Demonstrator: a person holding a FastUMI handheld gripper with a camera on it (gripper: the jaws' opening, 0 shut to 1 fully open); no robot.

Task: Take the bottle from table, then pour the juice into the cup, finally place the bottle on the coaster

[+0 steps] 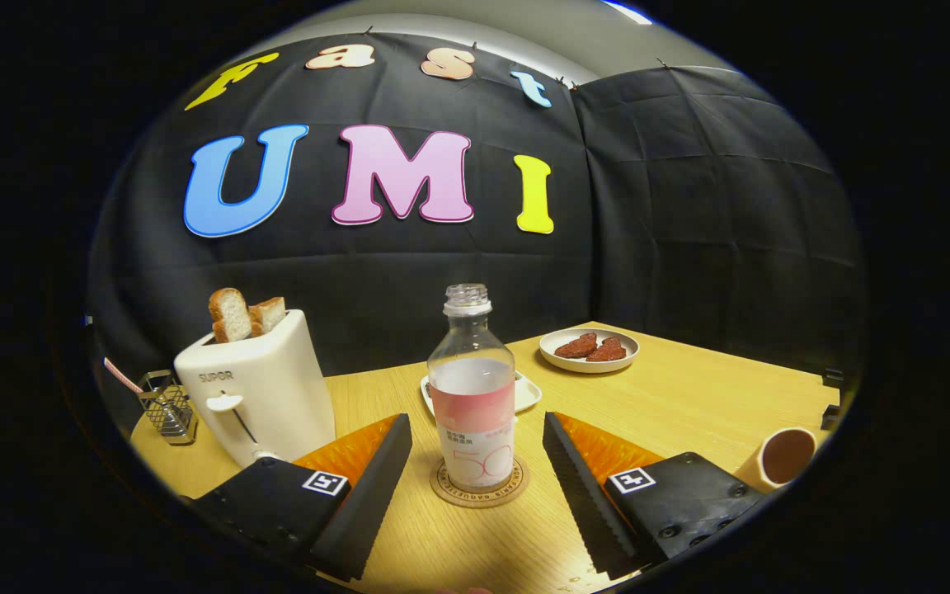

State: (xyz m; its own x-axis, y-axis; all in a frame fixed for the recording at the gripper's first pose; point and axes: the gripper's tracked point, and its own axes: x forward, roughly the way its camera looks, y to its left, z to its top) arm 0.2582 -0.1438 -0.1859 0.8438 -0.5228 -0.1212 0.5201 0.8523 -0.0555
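A clear uncapped bottle [472,396] with a pink label stands upright on a round cork coaster [479,487] on the wooden table [689,404]. Its lower part holds pale liquid. My gripper [475,458] is open, one finger on each side of the bottle, with a gap between each finger and the bottle. The bottle sits between and just ahead of the fingertips [397,437]. A cup [780,459] with a dark inside stands to the right, beyond the right finger.
A white toaster [256,396] with bread slices stands left of the bottle. Left of that is a small wire rack [168,406]. A white square dish [524,392] lies behind the bottle. Farther back right is a plate [590,351] with red-brown food.
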